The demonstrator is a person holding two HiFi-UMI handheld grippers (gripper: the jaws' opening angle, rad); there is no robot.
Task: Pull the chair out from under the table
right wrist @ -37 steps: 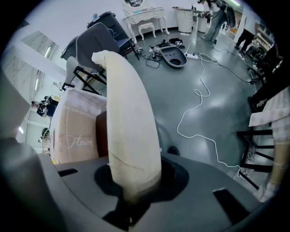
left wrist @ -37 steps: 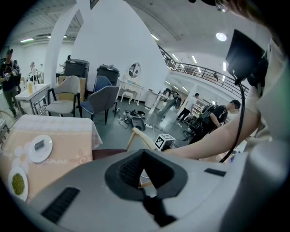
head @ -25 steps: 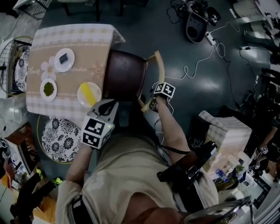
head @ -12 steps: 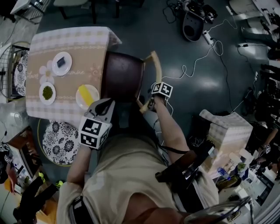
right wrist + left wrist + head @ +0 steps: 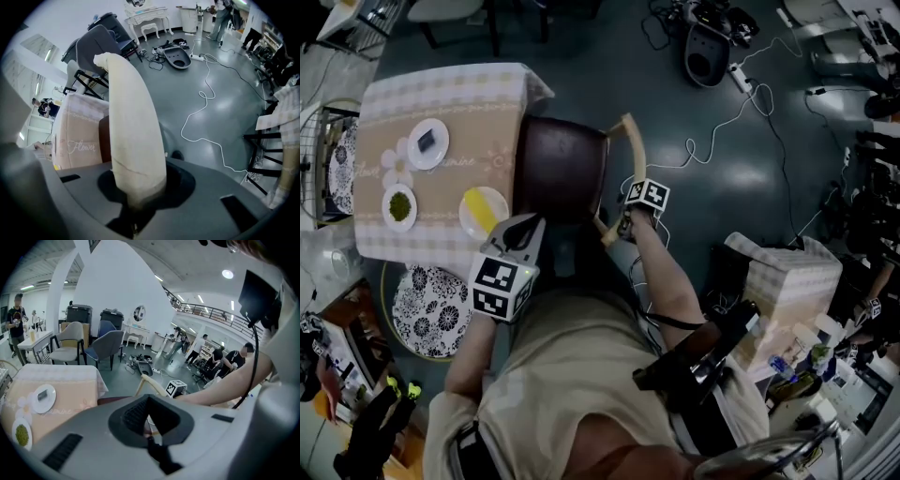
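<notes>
Pale curved wooden chair-back rail (image 5: 133,126) clamped in my right gripper (image 5: 623,225), left gripper (image 5: 523,231) parted and empty, I'd pull steadily, straight away from the cloth-covered table (image 5: 473,94).

Right gripper view: the tablecloth (image 5: 77,126) carries one legible word in pale script, "Flower". Head view: the same cloth shows a line of script beside a printed flower motif, too small to read. The marker cubes, one by the table edge (image 5: 501,285) and one by the chair back (image 5: 649,194), show black-and-white square code patterns only. No other print can be read.
</notes>
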